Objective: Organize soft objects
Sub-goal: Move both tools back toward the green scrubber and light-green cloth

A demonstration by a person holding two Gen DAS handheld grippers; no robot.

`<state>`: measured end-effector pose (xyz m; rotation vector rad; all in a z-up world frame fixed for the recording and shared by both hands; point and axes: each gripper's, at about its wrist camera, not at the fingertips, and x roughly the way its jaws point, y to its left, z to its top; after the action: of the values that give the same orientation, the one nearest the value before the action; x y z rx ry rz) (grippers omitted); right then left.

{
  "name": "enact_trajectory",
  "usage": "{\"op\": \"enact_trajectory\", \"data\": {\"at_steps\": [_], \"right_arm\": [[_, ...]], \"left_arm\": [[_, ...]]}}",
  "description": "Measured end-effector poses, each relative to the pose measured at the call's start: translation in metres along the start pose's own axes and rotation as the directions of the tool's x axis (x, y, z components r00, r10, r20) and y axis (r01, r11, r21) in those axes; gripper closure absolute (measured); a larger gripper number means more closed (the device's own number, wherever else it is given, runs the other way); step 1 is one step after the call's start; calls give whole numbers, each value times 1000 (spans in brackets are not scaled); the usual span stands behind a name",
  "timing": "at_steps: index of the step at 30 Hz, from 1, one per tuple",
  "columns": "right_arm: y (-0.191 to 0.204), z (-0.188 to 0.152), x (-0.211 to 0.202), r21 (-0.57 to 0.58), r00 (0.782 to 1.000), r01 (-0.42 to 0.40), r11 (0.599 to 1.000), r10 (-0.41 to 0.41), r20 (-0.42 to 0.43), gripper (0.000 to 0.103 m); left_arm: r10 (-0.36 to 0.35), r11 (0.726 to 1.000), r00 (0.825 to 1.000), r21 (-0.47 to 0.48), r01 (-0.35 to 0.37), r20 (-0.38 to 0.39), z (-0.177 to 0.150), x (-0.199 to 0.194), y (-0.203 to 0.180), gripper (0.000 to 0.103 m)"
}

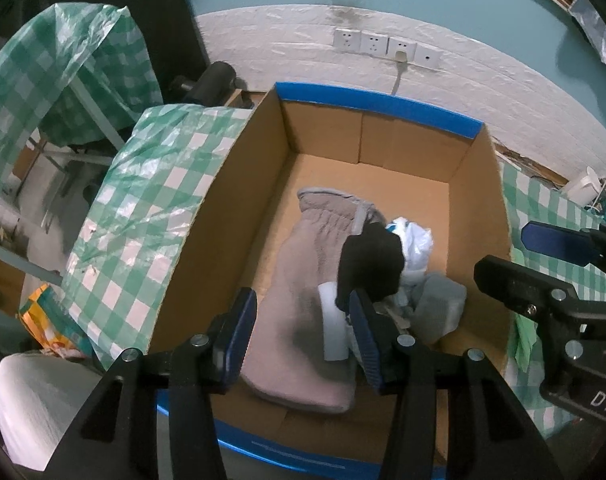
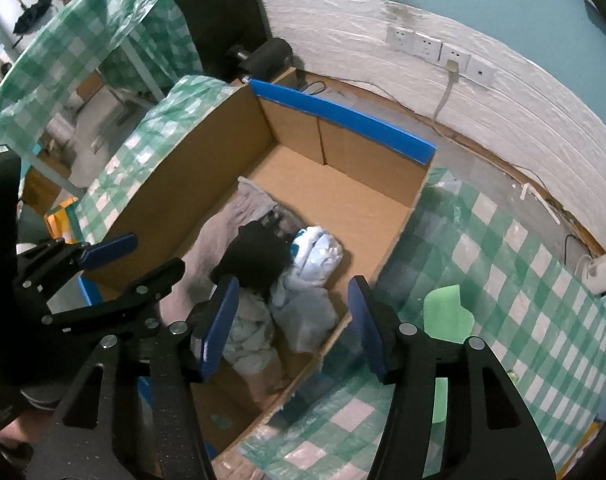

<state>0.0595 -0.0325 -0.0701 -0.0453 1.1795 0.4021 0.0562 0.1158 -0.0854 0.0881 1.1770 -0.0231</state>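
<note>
Half-hidden, perhaps a sock (image 1: pixel 373 262); box (image 1: pixel 231 216)

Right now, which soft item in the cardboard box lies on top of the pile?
The black fabric piece: it rests over the mauve fleece pouch and the white-blue cloth.

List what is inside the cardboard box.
The cardboard box holds a pinkish fleece item, a black cloth, a white-and-blue cloth and a grey cloth. Whatever lies beneath them is hidden.
</note>
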Motion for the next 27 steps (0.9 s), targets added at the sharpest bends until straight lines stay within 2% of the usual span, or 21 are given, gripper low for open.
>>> {"op": "enact_trajectory", "data": {"at_steps": [4,9,14,27], "right_arm": [[-10,-6,-6,20,1000,5,1000,-5,9,45],[-28,-14,-15,58,1000,20,998,-21,18,38],[-47,-21,-24,102,999,30,994,-33,31,37],[-95,-45,-50,201,996,52,978,-65,58,33]], "left_arm": [[-14,1000,1000,15,14,10,1,-6,-7,54],[-32,999,999,43,31,26,3,-15,-22,54],[-38,996,998,85,34,48,5,-22,-40,54],[-72,987,996,144,65,43,7,-27,-81,53]]}}
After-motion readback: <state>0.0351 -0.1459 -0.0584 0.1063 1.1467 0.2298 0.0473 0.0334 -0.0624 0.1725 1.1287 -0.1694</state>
